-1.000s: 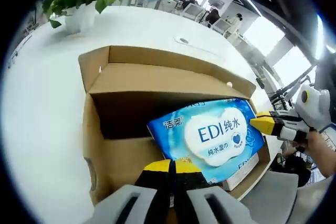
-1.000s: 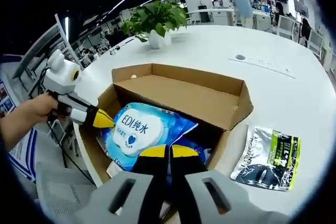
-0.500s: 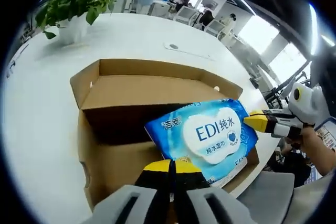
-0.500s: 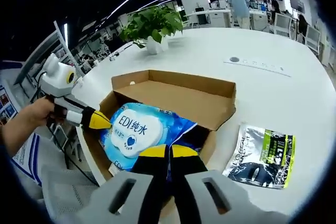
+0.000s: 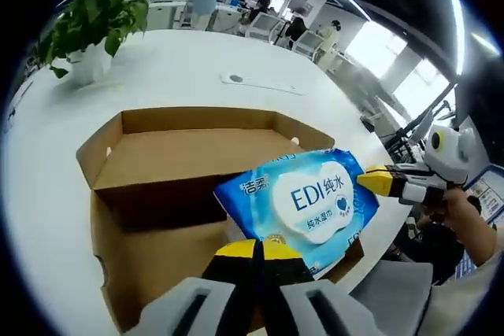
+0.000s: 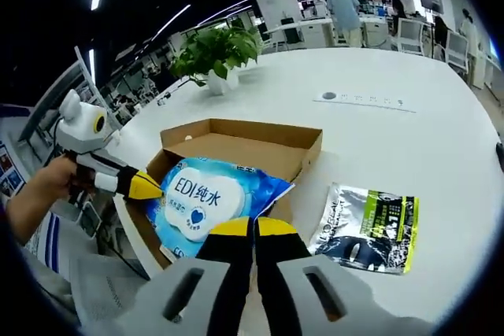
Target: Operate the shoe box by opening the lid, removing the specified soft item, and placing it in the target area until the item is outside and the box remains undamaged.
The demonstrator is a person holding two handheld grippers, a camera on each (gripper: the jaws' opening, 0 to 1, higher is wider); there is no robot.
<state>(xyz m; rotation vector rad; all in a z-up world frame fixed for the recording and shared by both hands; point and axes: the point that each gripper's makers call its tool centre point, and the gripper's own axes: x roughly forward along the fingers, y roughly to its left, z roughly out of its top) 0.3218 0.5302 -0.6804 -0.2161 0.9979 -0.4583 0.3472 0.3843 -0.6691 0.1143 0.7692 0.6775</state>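
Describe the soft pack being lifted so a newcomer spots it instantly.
On the white table, find the open cardboard box. Over its near end, both grippers hold a blue wipes pack with a white cloud label reading EDI, unlike the dark green pouch lying beside the box.

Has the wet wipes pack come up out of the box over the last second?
Yes. The wet wipes pack, held between both tongs, has risen against the cardboard box: it now overlaps the box's rim rather than sitting inside it.

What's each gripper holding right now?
Left gripper: shut on the wet wipes pack.
Right gripper: shut on the same pack's opposite end.
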